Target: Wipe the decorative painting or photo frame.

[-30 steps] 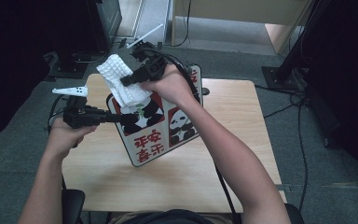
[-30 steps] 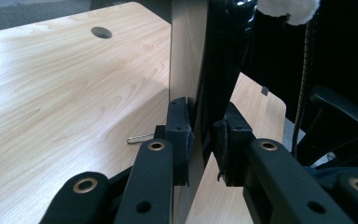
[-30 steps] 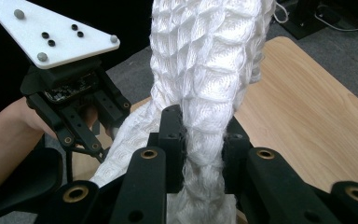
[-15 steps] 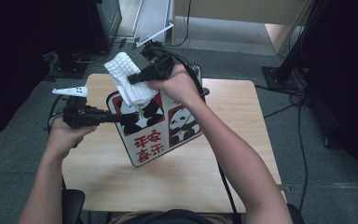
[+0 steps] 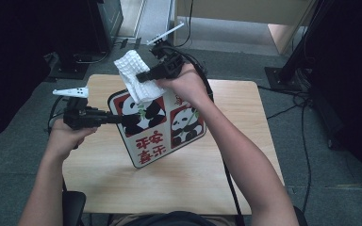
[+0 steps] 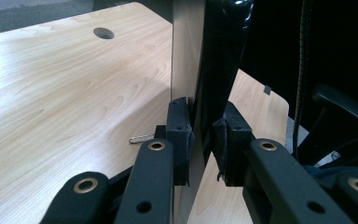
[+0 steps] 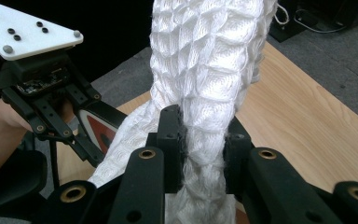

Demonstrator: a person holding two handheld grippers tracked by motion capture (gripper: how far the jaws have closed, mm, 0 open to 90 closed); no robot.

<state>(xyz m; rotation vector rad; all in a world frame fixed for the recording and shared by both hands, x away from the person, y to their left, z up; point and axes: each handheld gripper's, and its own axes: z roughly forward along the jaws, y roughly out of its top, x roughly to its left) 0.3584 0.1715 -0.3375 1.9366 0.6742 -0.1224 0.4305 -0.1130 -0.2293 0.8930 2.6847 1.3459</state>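
Observation:
A panda-printed board (image 5: 160, 127) with red characters is held tilted above the wooden table (image 5: 226, 188). My left gripper (image 5: 118, 119) is shut on the board's left edge; in the left gripper view its jaws clamp the board's thin edge (image 6: 186, 70), midpoint (image 6: 204, 144). A white waffle-weave cloth (image 5: 134, 75) is pinched in my right gripper (image 5: 141, 77), which presses it against the board's upper left panda panel. In the right gripper view the cloth (image 7: 205, 70) is bunched between the jaws, midpoint (image 7: 204, 144), and the left gripper (image 7: 51, 102) shows beyond with the board.
A small paperclip (image 6: 141, 138) lies on the table under the board, and a round cable hole (image 6: 103, 32) sits near the far corner. Black stands and cables ring the table on the grey floor (image 5: 311, 155).
The right gripper has carried the cloth up and toward the board's far left corner. The left gripper and board stayed nearly still.

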